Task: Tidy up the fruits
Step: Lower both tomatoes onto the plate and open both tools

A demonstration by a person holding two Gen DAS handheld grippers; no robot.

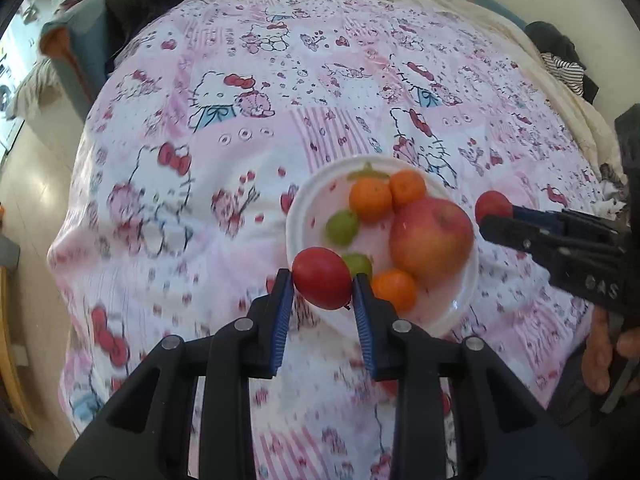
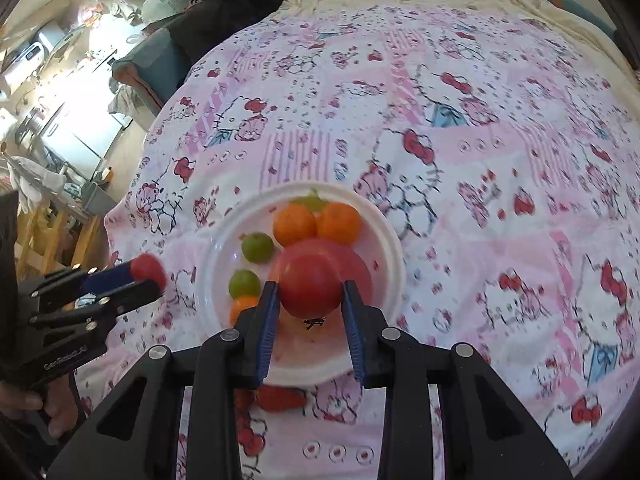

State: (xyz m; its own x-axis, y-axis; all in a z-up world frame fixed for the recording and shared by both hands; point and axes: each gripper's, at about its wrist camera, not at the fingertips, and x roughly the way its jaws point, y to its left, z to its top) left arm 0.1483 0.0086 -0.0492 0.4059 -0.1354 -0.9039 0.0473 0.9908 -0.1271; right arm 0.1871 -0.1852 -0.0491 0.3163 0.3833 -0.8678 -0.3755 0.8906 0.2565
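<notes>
A white plate lies on a Hello Kitty bedsheet and holds a big red apple, three oranges and two green fruits. My left gripper is shut on a red tomato, held above the plate's near left rim. My right gripper is shut on a second red tomato, held over the plate in front of the apple. Each gripper shows in the other's view: the right gripper with its tomato, and the left gripper with its tomato.
The pink-and-white bedsheet covers the bed. A red fruit lies on the sheet just before the plate, partly hidden by my right gripper. A blue chair with dark clothes stands at the far left. Dark and striped clothes lie at the far right.
</notes>
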